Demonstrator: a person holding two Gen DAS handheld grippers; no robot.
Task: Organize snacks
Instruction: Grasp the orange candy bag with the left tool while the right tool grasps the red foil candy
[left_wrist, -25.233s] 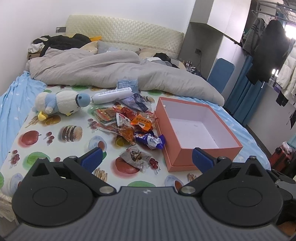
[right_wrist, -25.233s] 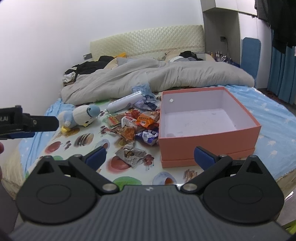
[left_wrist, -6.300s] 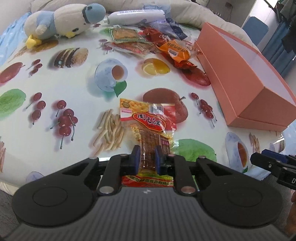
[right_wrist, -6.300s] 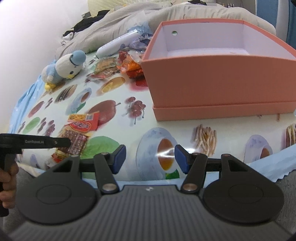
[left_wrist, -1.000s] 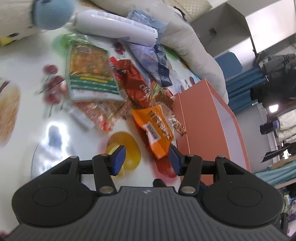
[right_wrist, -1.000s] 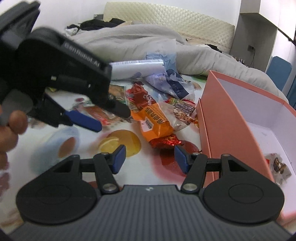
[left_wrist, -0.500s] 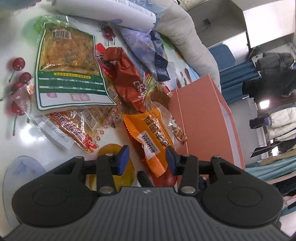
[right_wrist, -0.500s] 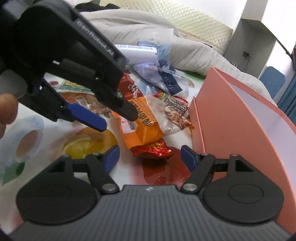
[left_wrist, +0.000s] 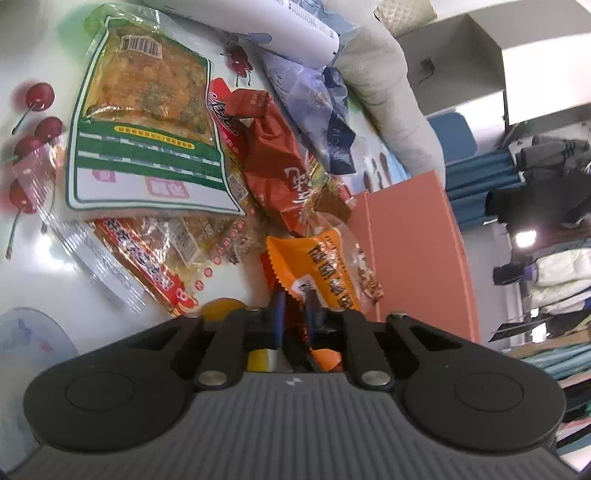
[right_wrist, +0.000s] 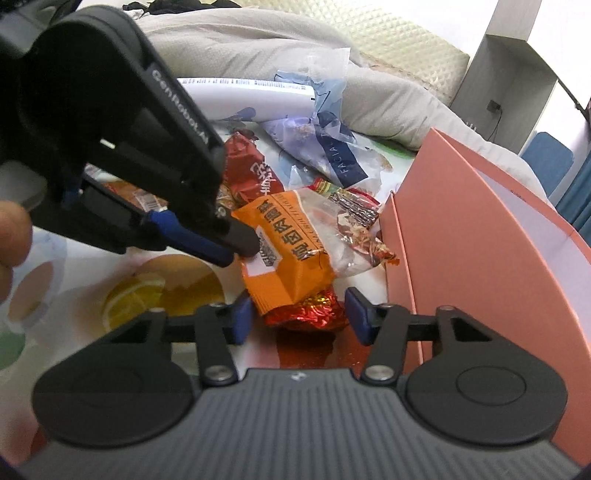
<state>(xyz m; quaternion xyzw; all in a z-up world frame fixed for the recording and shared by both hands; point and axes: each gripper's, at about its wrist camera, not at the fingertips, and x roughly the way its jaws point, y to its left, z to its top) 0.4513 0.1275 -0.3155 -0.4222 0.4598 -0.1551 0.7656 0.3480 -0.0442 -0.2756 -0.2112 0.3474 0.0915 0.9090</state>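
Most of the job looks undone: the left gripper (left_wrist: 293, 301), jaws just closing, pinches the orange snack packet (right_wrist: 286, 254) beside the pink box (right_wrist: 491, 236), the right gripper (right_wrist: 297, 314) straddles it unclenched, and several packets (left_wrist: 147, 122) still litter the bed.

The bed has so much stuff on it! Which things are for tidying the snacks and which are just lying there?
For the job:
orange snack packet, pinched by the left gripper
red foil snack, between the right gripper's open jaws
green-labelled packet
dark red packet
pink box

Just lying about:
white tube
blue facial pouch
grey duvet
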